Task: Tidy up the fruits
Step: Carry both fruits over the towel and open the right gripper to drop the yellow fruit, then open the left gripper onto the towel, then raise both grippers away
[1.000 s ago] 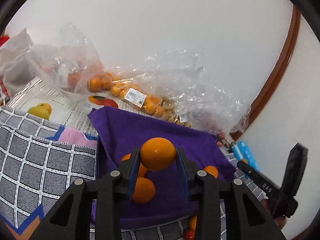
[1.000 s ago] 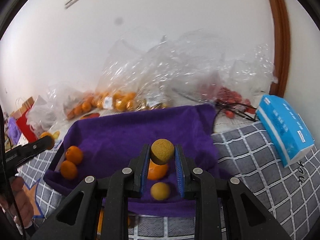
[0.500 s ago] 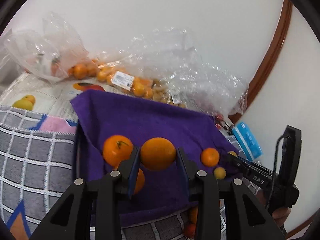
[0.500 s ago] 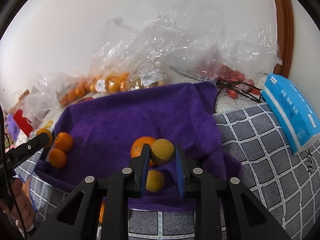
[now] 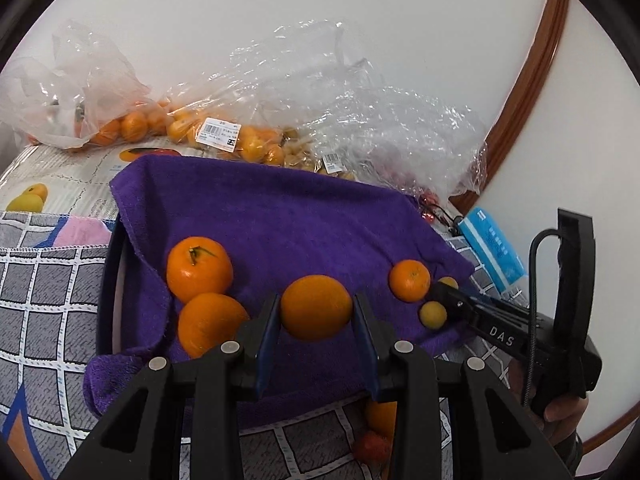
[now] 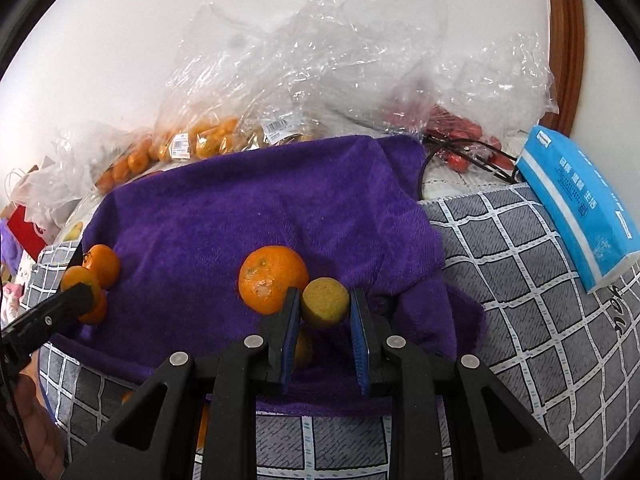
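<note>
the left gripper (image 5: 316, 312) is pinching an orange (image 5: 316, 306) at lower centre; the right gripper (image 6: 325, 304) is pinching a small yellow-green fruit (image 6: 325, 302). both are placing fruit onto the purple towel (image 5: 280, 220); next, probably lowering and releasing.

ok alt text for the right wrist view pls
The right gripper grips a small round yellow-green fruit over a purple towel, beside a larger orange mandarin. Clear plastic fruit bags lie behind; a blue tissue pack right.
</note>
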Motion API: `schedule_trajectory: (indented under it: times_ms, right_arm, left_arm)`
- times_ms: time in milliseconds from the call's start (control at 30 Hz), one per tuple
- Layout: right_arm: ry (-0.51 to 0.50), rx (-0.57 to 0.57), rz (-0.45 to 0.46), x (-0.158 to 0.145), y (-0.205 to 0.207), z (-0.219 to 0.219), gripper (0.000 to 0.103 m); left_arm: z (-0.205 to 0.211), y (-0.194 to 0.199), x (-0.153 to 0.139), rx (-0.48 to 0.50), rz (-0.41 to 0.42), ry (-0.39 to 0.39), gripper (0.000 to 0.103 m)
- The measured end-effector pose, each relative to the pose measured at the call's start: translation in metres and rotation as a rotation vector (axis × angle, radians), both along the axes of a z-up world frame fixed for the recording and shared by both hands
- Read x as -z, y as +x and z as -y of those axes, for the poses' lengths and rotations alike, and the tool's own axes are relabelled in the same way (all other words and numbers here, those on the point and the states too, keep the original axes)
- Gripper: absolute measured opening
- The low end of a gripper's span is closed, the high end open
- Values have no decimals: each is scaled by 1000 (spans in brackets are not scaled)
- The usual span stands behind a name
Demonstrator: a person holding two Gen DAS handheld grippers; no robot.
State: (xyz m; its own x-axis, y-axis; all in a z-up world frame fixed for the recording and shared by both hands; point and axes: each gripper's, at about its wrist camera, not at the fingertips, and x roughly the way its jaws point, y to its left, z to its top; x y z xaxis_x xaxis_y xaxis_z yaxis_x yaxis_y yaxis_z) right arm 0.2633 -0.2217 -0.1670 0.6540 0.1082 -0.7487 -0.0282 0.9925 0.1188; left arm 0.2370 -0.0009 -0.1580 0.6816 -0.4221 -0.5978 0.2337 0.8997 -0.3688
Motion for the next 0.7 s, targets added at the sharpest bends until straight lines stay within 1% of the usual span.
schedule_trajectory:
  times_ms: [67,200,333,400,467,700]
  right_arm:
    - [7,2,13,-2,-1,1,25]
    - [31,8,31,-6,-4,5,25]
    - [49,17,54,-10,-7,6,30]
    - [56,15,67,-12,-9,6,31]
    - [52,16,79,-13,-9,5,31]
    - [18,5,94,-12,-11,-1,31]
  left_arm:
    - [2,0,1,-5,-2,19,34]
    - [4,3,5,-3,-26,32,34]
    - [5,6,8,-6,-42,44,34]
    - [7,7,10,-7,-53,55,34]
    - [8,8,12,-6,-65,69,34]
    - [13,8,13,-2,-62,105,34]
